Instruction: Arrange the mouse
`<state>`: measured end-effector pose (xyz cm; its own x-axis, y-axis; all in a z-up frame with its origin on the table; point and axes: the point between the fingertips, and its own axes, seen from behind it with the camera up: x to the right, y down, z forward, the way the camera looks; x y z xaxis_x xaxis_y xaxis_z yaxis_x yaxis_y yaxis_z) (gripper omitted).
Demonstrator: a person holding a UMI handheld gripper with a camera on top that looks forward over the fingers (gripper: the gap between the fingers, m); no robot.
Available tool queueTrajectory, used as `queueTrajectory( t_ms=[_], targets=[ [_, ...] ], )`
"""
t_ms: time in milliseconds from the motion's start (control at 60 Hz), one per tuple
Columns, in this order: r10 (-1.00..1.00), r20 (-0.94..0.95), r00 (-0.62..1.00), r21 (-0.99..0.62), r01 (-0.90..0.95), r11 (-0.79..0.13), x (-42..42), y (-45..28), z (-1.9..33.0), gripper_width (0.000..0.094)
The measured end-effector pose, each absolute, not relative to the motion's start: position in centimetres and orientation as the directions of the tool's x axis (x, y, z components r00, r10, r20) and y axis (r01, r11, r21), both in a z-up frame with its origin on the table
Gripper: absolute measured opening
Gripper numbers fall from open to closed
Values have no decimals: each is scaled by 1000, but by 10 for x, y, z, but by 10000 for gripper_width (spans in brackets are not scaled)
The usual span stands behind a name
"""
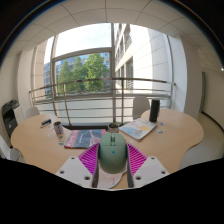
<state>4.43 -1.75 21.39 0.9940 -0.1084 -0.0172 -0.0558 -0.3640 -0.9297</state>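
Mouse [112,152], pale green, sits between the two fingers of the gripper [112,163], its body filling the space between the pink pads [91,158]. Both pads lie against its flanks with no gap visible on either side, so the fingers read as clamped on it, probably so it can be carried. Whether it rests on the table [45,140] or hangs just above it cannot be told, since its underside is hidden.

Beyond the fingers and slightly to the left lies a mat [84,137]. Beyond them to the right lies an open notebook [137,129]. A small bottle [58,128] stands further left.

Judgement: the mat is the likely place for setting it down, being flat and near; this is only a guess.
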Motion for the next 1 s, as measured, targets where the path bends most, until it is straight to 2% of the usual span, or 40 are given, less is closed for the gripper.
queueTrajectory(
  t_ms=[100, 217, 233, 283, 383, 450, 483, 567, 583, 617, 683, 883, 1000],
  targets=[
    [-92, -36, 995, -912, -71, -405, 27, 35, 178, 393],
    [-80, -34, 996, -843, -72, -532, 5, 70, 98, 395],
    [-82, -35, 996, -836, -74, -543, 1, 72, 76, 396],
    [-85, -32, 996, -803, -76, -591, -5, 76, 49, 397],
    [-88, -16, 996, -761, -69, -645, -5, 82, 8, 463],
    [-97, 13, 995, -745, -55, -664, -5, 78, -5, 508],
    [-108, 32, 994, -744, -49, -667, -2, 77, -5, 560],
    [-111, 57, 992, -754, -30, -656, 0, 72, 11, 840],
    [-110, 61, 992, -756, -26, -654, -1, 70, 14, 863],
    [-112, 66, 992, -761, -22, -648, -2, 66, 24, 825],
    [-116, 81, 990, -772, -11, -635, -4, 51, 52, 855],
    [-118, 119, 986, -811, 28, -585, -22, -23, 135, 851],
    [-118, 120, 986, -820, 31, -571, -33, -73, 166, 849]
  ],
)
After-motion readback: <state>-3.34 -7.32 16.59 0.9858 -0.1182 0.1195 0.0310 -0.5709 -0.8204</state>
